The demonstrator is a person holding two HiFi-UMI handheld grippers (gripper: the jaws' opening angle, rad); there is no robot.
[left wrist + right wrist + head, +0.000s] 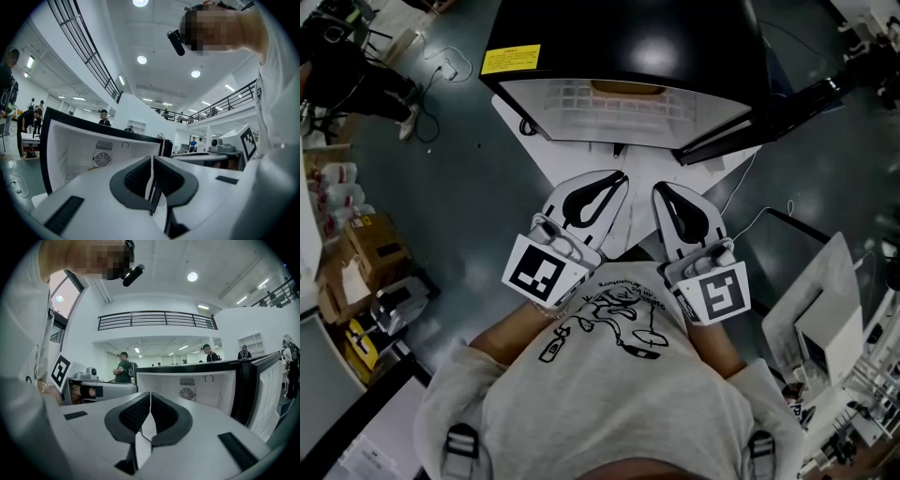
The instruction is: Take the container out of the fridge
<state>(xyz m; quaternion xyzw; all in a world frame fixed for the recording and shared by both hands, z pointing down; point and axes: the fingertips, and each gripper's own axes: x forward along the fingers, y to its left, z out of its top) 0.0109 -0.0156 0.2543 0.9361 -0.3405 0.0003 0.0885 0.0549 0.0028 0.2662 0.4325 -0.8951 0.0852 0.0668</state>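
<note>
A small black fridge (pixel 628 37) stands open in front of me, its door (pixel 806 98) swung out to the right. In the head view its white inside (pixel 619 112) holds a wire shelf, and an orange-brown container (pixel 628 89) shows at the back of it. My left gripper (pixel 622 175) and right gripper (pixel 659 187) are held side by side just short of the opening, both shut with nothing between the pads. The left gripper view shows its gripper (pixel 152 158) facing the fridge's back wall and fan (pixel 102 159). The right gripper (pixel 150 393) faces the same fan (pixel 187 393).
Cardboard boxes (pixel 370 244) and clutter sit on the floor at the left. A white stand with equipment (pixel 825 319) is at the right, and cables trail on the floor. People stand behind the fridge (pixel 123 367).
</note>
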